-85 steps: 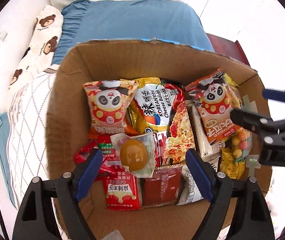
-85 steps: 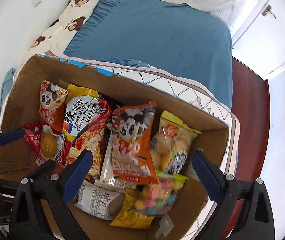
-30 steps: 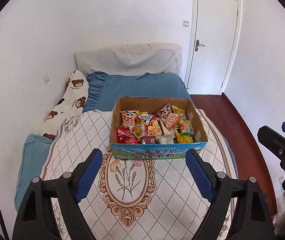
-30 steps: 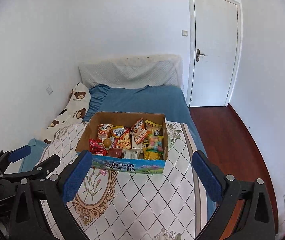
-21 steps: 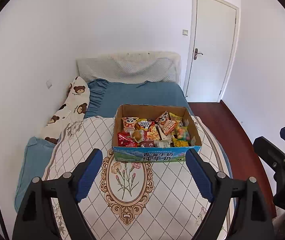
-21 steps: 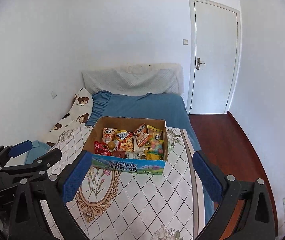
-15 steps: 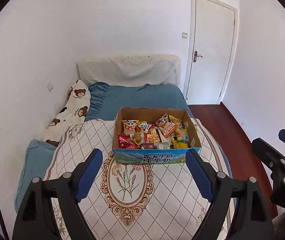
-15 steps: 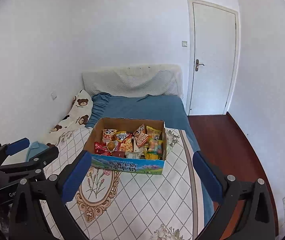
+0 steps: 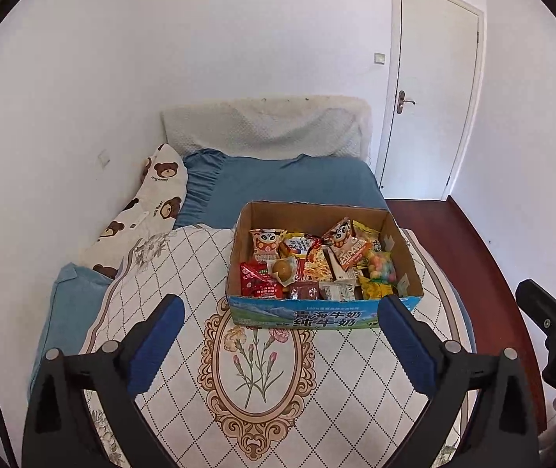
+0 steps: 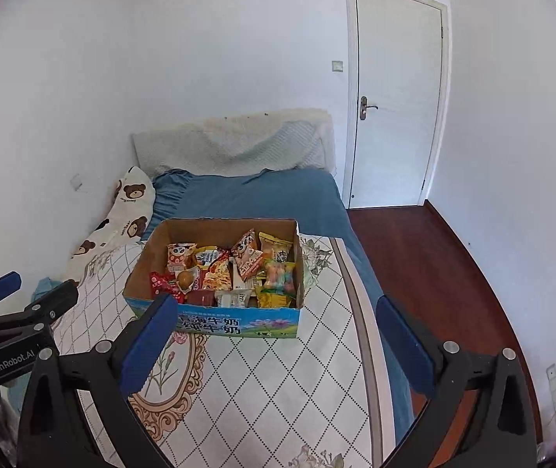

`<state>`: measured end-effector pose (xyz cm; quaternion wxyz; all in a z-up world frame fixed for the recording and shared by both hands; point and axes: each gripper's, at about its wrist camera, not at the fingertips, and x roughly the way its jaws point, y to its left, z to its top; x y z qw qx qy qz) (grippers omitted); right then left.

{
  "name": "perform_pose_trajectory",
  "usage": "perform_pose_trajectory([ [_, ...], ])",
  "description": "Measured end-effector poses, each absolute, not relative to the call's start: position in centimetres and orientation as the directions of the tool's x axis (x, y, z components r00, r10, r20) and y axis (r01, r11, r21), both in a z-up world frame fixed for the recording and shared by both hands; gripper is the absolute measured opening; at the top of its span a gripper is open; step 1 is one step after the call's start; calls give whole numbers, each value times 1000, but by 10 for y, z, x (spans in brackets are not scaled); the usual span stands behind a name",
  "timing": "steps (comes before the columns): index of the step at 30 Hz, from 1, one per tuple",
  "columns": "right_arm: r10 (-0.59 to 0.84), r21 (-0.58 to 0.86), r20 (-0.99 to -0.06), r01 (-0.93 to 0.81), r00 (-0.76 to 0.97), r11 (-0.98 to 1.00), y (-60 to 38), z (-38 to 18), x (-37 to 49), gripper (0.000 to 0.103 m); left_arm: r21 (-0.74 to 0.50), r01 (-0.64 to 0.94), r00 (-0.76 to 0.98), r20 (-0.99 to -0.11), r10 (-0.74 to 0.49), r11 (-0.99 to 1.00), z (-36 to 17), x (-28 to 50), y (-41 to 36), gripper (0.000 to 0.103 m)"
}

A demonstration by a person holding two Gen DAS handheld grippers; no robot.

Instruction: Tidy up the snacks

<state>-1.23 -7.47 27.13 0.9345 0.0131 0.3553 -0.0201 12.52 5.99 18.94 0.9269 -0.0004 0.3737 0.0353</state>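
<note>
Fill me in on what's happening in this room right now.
A person holds two grippers above a bed. The left gripper and the right gripper are both open and empty, well back from the cardboard box of snack packets sitting on the patterned quilt. The packets lie packed inside the box; nothing is being handled.

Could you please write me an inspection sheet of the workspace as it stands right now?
Surface: bed with a quilted diamond-pattern cover over a blue sheet.
Job's things: open cardboard box on the cover, packed with snack packets, among them a panda packet and a bag of coloured candy balls.
Clutter: bear-print pillow along the wall.
Grippers: left gripper and right gripper both open, empty, held back from the box.
Cables: nothing seen.
Surroundings: white walls, closed white door, dark wood floor.
</note>
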Motion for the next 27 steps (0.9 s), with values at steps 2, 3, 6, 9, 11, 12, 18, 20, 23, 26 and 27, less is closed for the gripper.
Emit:
perform_pose_trajectory([
  [2, -21, 21, -668, 47, 744, 999, -76, 264, -2, 103, 33, -72, 721, -689, 75, 997, 184, 134, 61, 102],
  [3, -25, 20, -672, 52, 740, 998, -77, 260, 3, 103, 37, -74, 722, -688, 79, 997, 180, 139, 61, 102],
  [6, -36, 14, -668, 61, 743, 998, -78, 251, 17, 103, 53, -76, 714, -694, 91, 996, 168, 153, 61, 102],
  [9, -37, 13, -677, 62, 735, 998, -78, 240, 33, 103, 57, -80, 702, -705, 97, 995, 155, 167, 63, 102],
  [11, -45, 3, -679, 64, 733, 998, -78, 232, 42, 103, 59, -78, 699, -709, 97, 995, 147, 175, 62, 102],
  [12, -44, 2, -681, 62, 731, 998, -77, 228, 47, 103, 64, -80, 698, -709, 102, 995, 143, 179, 62, 102],
  [18, -41, -6, -706, 52, 707, 999, -73, 200, 71, 103, 88, -78, 669, -733, 118, 993, 122, 197, 60, 102],
  [20, -38, -4, -712, 51, 701, 999, -72, 194, 75, 103, 91, -78, 667, -735, 120, 993, 119, 199, 59, 102],
  [23, -35, -1, -714, 49, 699, 999, -70, 192, 77, 103, 87, -78, 661, -741, 117, 993, 116, 200, 58, 102],
  [26, -35, 2, -719, 52, 695, 999, -70, 190, 78, 103, 86, -77, 659, -743, 116, 993, 115, 201, 58, 102],
  [27, -34, 4, -720, 54, 694, 999, -71, 189, 79, 103, 86, -78, 661, -741, 116, 993, 116, 200, 58, 102],
])
